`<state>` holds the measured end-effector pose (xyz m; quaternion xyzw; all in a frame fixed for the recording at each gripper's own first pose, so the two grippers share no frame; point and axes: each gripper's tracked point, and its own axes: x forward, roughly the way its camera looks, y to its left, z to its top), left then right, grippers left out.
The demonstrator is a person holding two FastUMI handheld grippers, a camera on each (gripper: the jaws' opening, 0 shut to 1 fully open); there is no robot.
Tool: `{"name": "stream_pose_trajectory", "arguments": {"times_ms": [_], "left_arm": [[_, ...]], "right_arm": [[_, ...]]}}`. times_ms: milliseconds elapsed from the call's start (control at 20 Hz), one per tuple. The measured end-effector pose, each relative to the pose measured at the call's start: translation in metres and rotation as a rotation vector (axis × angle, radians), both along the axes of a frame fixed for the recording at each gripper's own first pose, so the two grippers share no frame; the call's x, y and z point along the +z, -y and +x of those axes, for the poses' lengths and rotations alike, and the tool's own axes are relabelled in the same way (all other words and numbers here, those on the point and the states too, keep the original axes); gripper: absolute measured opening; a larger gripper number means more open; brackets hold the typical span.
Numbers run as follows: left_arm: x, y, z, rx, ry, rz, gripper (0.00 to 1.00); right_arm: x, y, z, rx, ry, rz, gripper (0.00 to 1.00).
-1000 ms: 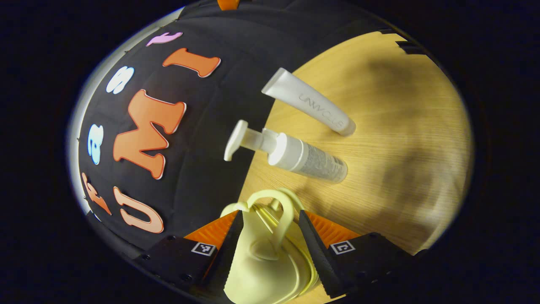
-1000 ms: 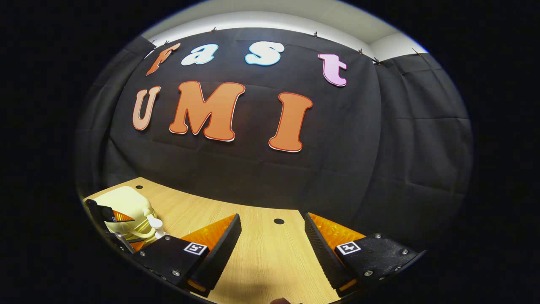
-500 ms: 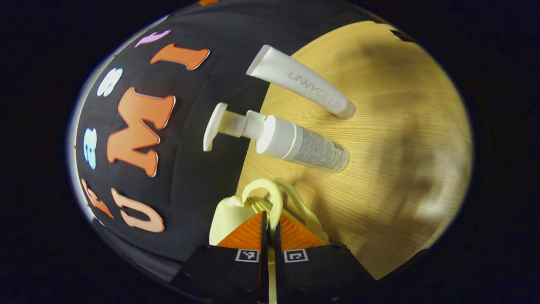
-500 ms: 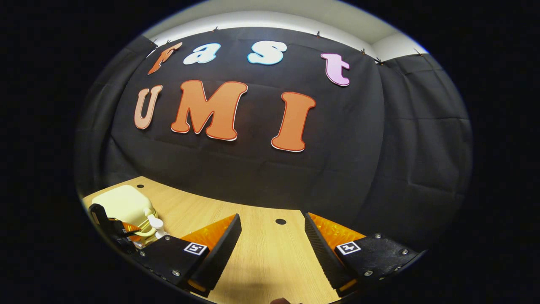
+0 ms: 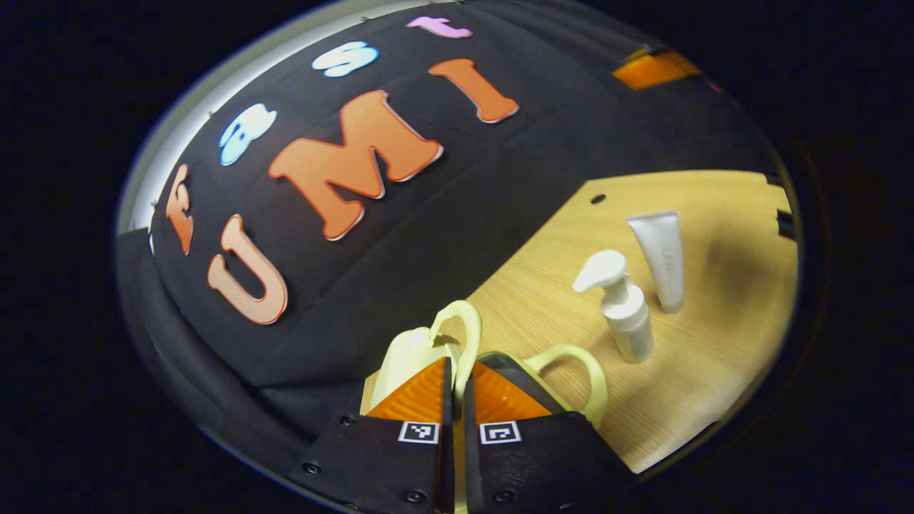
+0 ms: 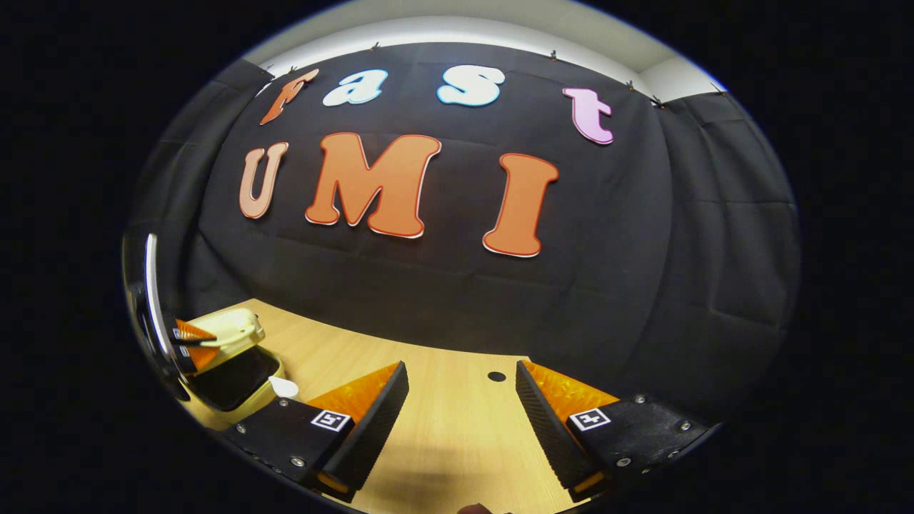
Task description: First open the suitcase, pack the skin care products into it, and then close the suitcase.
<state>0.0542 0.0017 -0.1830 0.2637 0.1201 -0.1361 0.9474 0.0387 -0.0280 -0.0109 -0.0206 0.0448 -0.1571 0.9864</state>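
On the left part of the wooden table [image 6: 435, 428], near the black cloth wall [image 6: 628, 271], sits the pale yellow suitcase [image 6: 239, 400], its lid [image 6: 227, 332] raised and tilted so that the dark inside shows in the right gripper view. Each half carries a looped handle: in the left gripper view the lid's handle [image 5: 468, 335] stands up between the fingers, while the lower handle [image 5: 582, 371] curves out to the right of them, free. The left gripper [image 5: 454, 378] is clenched on the lid's handle, both fingers pressed against the thin loop with almost no gap between them (the same grip appears small and far off at the left edge of the right gripper view [image 6: 187, 343]).

Beyond the suitcase, on bare table, stand the two skin care products. The white pump bottle [image 5: 623, 307] is upright, its nozzle pointing toward the suitcase. The white tube [image 5: 663, 260] stands just beside it on its cap end, flat crimped end upward; the two are close but apart. In the right gripper view only the pump head [image 6: 284, 387] peeks out above the near finger, just beside the suitcase.

The right gripper [image 6: 460, 414] hovers over the table with its fingers spread wide, grasping nothing. A small dark hole [image 6: 496, 376] in the tabletop lies between and beyond them.
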Motion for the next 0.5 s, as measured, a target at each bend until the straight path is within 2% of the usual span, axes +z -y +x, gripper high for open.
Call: {"name": "stream_pose_trajectory", "arguments": {"times_ms": [250,500], "left_arm": [[0.037,-0.056,0.016,0.122,-0.002,-0.258,0.06],[0.058,-0.134,0.027,0.214,0.016,-0.417,0.06]], "right_arm": [[0.012,-0.037,0.024,0.051,0.006,-0.013,0.96],[0.013,-0.08,0.043,0.089,-0.006,0.007,0.96]]}}
